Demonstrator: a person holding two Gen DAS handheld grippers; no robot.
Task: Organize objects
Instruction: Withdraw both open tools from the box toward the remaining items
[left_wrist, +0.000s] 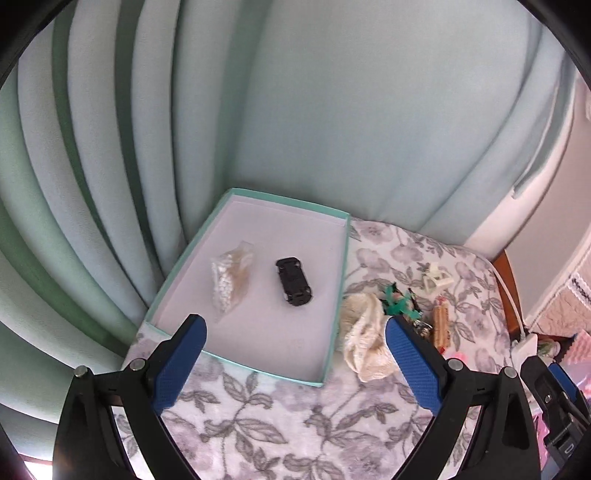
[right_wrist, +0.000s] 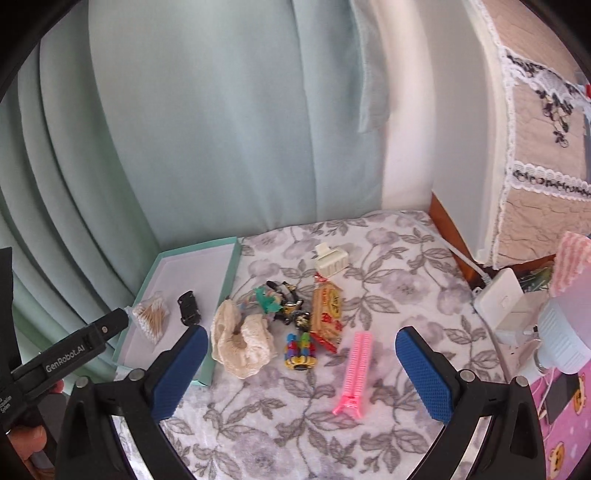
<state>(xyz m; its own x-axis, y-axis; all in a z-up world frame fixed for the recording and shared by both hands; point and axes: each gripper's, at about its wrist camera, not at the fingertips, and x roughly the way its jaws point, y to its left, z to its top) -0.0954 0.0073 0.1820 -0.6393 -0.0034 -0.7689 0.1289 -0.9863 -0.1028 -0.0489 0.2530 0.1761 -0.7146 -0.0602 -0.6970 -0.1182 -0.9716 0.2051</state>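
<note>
Left wrist view
- Left hand-held gripper (left_wrist: 293, 332): blue-padded fingers spread wide, pinching nothing, held above the near edge of the tray.
- Tray (left_wrist: 341, 266): shallow teal-rimmed box with a pale floor, lying on the floral blanket (left_wrist: 258, 417) against the green curtain (left_wrist: 110, 166).
- Bag of cotton swabs (left_wrist: 229, 280): clear packet, inside the tray, left part.
- Toy car (left_wrist: 293, 281): black, underside up, inside the tray, just right of the swab bag, apart from it.
- Cream scrunchie (left_wrist: 364, 336): on the blanket, just outside the tray's right wall.
- Cream hair claw (left_wrist: 437, 277): on the blanket, well right of the tray.

Right wrist view
- Right hand-held gripper (right_wrist: 301, 363): fingers spread wide, empty, above the loose items.
- Pink hair clip (right_wrist: 354, 373): on the blanket between the fingers, nearer the right one.
- Multicoloured small toy (right_wrist: 300, 350): just right of the scrunchie (right_wrist: 240, 341).
- Snack packet (right_wrist: 327, 308): tan with red print, beside a black-and-yellow figure (right_wrist: 291, 306).
- Hair claw (right_wrist: 331, 259): farthest back, alone.
- Tray (right_wrist: 231, 273): at left, holding the swab bag (right_wrist: 150, 317) and toy car (right_wrist: 188, 303).
- Left hand-held gripper (right_wrist: 110, 325): black body over the tray's near left corner; finger state not shown here.
- White charger block (right_wrist: 502, 299): right edge, off the blanket.
</note>
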